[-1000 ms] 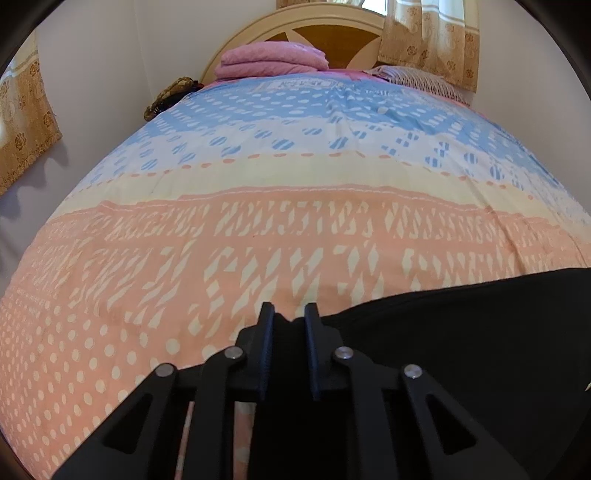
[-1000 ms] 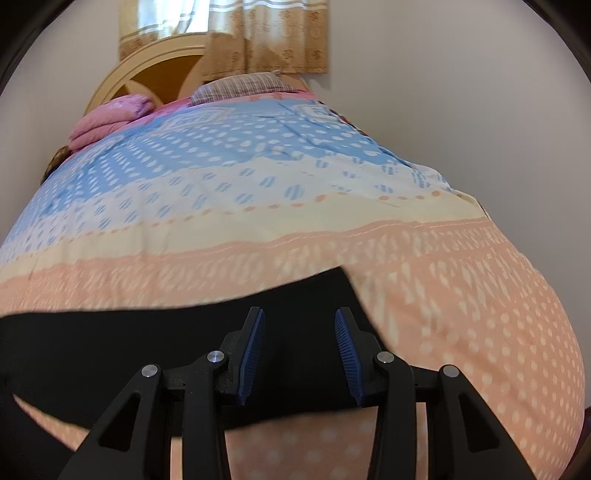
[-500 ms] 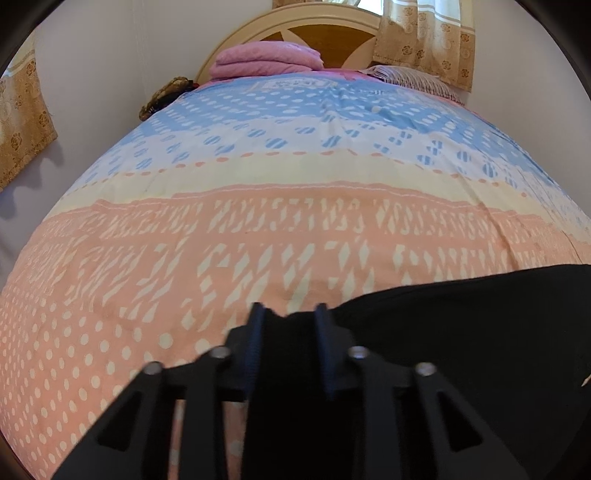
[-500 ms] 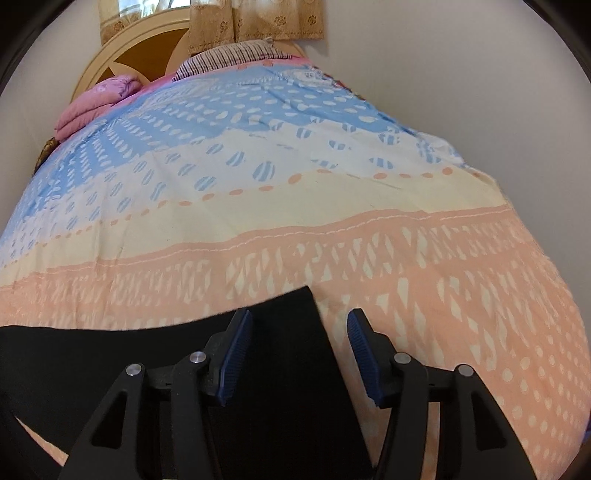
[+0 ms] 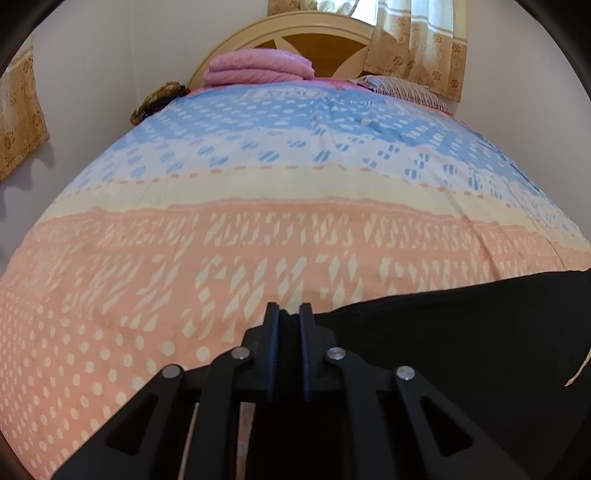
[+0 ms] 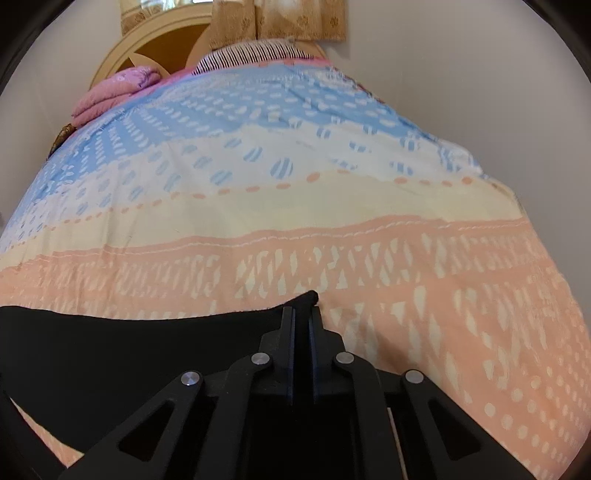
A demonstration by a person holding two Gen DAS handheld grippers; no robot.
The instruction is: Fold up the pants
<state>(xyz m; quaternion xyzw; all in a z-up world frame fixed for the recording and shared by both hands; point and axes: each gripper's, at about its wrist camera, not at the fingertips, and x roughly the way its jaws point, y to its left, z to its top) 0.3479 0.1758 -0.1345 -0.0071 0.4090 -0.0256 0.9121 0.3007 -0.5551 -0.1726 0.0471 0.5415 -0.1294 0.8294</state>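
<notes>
Pants count: one pair of black pants (image 5: 461, 332), seen in the right wrist view too (image 6: 129, 350), lying on the orange end of the bedspread, at the near end of the bed.
Gripper count: two, one per wrist view.
Left gripper (image 5: 287, 325): low over the bed, pointing toward the headboard; its two fingers are drawn close together with black cloth pinched between them at the left corner of the pants.
Right gripper (image 6: 301, 325): also low and pointing toward the headboard; fingers drawn close together on the right corner of the pants, with a small tuft of black cloth poking out past the fingertips.
Pants between the grippers: the far edge of the cloth runs across the bed from one gripper to the other, in a shallow curve.
Bedspread (image 5: 258, 240): one, banded orange, cream and blue with pale dots and dashes.
Pink blankets (image 5: 258, 68): one folded stack at the head of the bed, left side.
Striped pillow (image 6: 255, 53): one, at the head, right of the pink stack.
Headboard (image 5: 317, 33): one, arched, cream and brown.
Curtains (image 5: 417, 44): patterned tan, behind the headboard.
Dark bundle (image 5: 155, 101): at the bed's far left edge; what it is cannot be told.
</notes>
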